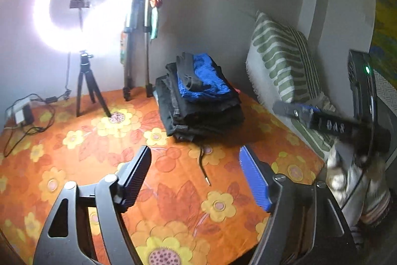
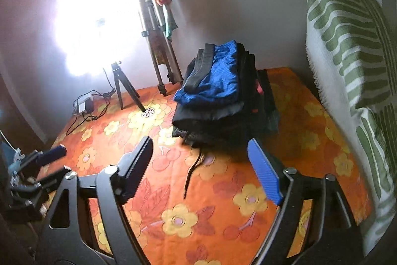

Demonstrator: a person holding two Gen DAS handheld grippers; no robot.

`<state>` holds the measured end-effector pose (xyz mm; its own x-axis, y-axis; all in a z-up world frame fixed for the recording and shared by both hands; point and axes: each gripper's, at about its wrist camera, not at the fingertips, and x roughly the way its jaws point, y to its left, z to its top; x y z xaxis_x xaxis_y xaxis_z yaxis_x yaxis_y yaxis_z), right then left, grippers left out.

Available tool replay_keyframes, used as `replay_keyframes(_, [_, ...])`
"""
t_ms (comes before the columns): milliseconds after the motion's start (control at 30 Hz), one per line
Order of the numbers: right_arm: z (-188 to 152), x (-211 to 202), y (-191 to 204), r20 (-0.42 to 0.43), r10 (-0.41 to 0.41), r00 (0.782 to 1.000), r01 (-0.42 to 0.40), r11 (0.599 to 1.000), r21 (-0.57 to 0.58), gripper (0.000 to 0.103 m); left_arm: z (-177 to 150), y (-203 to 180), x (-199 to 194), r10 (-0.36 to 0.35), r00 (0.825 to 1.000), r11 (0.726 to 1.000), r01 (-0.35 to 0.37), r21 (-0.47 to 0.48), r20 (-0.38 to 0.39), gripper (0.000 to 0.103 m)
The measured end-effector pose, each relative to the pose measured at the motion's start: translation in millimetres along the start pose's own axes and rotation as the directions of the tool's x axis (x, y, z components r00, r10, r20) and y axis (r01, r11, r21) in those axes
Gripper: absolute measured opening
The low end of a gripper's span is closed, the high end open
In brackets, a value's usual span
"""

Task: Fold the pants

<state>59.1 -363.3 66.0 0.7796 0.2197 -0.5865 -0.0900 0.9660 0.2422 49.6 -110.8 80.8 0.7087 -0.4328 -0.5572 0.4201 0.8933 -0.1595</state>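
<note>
Bedspread point(image 1: 173, 190), orange with yellow flowers, fills what we see. At one o'clock from our left gripper point(image 1: 196, 178) sits the stack of folded pants point(image 1: 198, 101), dark layers with a blue pair on top; a black drawstring point(image 1: 203, 165) trails from it at twelve. Our right gripper point(image 2: 201, 170) faces the same stack at twelve. Both grippers stand spread wide, nothing between the fingers. A striped pillow point(image 2: 347, 41) leans at two o'clock.
</note>
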Motion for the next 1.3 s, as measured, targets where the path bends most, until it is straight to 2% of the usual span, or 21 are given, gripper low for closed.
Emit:
replay_keyframes(133, [-26, -10, 18, 0.032, -0.018, 0.999, 0.019, 0.999, -0.03, 0.09, -13, 4, -11, 0.012, 1.0, 1.0, -0.012, -0.007, -0.002, 0.078])
replay_keyframes(333, [-50, -13, 38, 0.048, -0.022, 0.999, 0.025, 0.998, -0.066, 0.091, -34, 9, -19, 0.086, 0.996, 0.996, -0.086, -0.002, 0.019, 0.081])
replay_keyframes(433, [-58, -14, 38, 0.057, -0.031, 0.998, 0.035, 0.997, -0.062, 0.092, -37, 8, -12, 0.109, 0.994, 0.994, -0.109, 0.015, -0.02, 0.082])
replay_keyframes(600, [-59, -15, 34, 0.051, -0.028, 0.998, 0.03, 0.999, -0.035, 0.094, -44, 3, -10, 0.178, 0.984, 0.982, -0.177, 0.062, -0.023, 0.081])
replay_keyframes(867, [-58, -20, 36, 0.05, -0.039, 0.998, 0.041, 0.999, -0.034, 0.095, -44, 9, -19, 0.206, 0.978, 0.978, -0.206, 0.025, -0.002, 0.082])
replay_keyframes(933, [-60, -22, 40, 0.059, -0.05, 0.997, 0.054, 0.997, -0.059, 0.098, -43, 11, -19, 0.206, 0.978, 0.978, -0.206, 0.012, -0.01, 0.082])
replay_keyframes(967, [-60, -23, 41, 0.067, -0.056, 0.996, 0.061, 0.996, -0.07, 0.103, -44, 11, -20, 0.205, 0.979, 0.979, -0.204, 0.009, -0.012, 0.082])
replay_keyframes(1300, [-64, -24, 45, 0.095, -0.082, 0.992, 0.092, 0.99, -0.106, 0.103, -46, 0, -25, 0.206, 0.979, 0.978, -0.206, 0.035, -0.003, 0.082])
